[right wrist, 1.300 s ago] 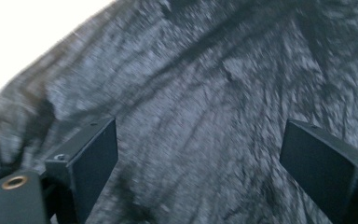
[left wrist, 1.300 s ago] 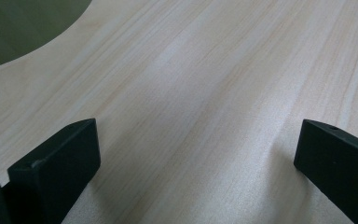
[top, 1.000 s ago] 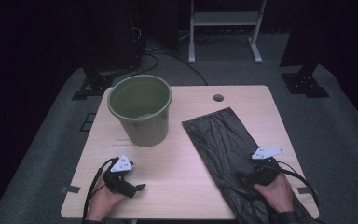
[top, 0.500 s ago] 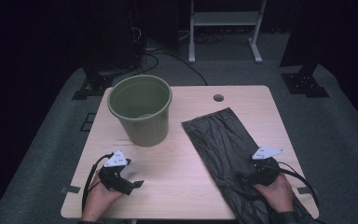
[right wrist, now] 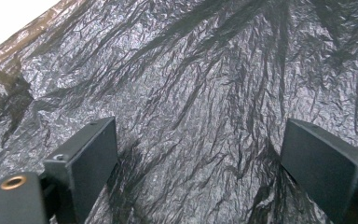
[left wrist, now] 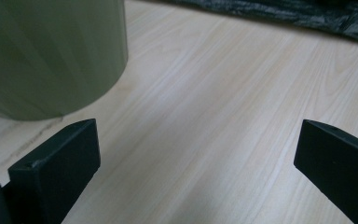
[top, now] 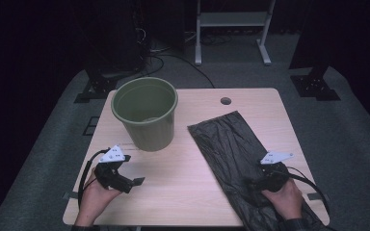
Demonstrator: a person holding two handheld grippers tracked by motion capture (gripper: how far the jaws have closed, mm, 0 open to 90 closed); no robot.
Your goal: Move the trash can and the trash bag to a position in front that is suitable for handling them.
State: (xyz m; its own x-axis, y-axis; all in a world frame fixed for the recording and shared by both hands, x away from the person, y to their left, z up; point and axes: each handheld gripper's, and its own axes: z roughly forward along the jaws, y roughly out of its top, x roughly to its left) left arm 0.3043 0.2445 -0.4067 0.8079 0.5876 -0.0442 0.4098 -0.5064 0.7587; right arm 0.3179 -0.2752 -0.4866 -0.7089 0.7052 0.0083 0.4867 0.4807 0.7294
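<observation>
1. The black bin bag is lying flat and creased on the right half of the worktop, its near end running off the front edge. The green bucket is standing upright at the rear left, well apart from the bag.
2. The right hand-held gripper is hovering just over the bag's near portion with its jaws spread apart; in the right gripper view the crinkled film is spanning the gap between them, with nothing clamped.
3. The left hand-held gripper is resting low over bare wood near the bucket's base, jaws likewise standing wide and holding nothing.
4. The step in hand is judged to be taking hold of the bag. Lower the right jaws onto a raised crease so that the film is gathering between them; a flat sheet is likely to slip.
5. Close near an edge where possible, to be gripping one layer only.
6. Keep the left hand-held gripper free for the opposite edge.
</observation>
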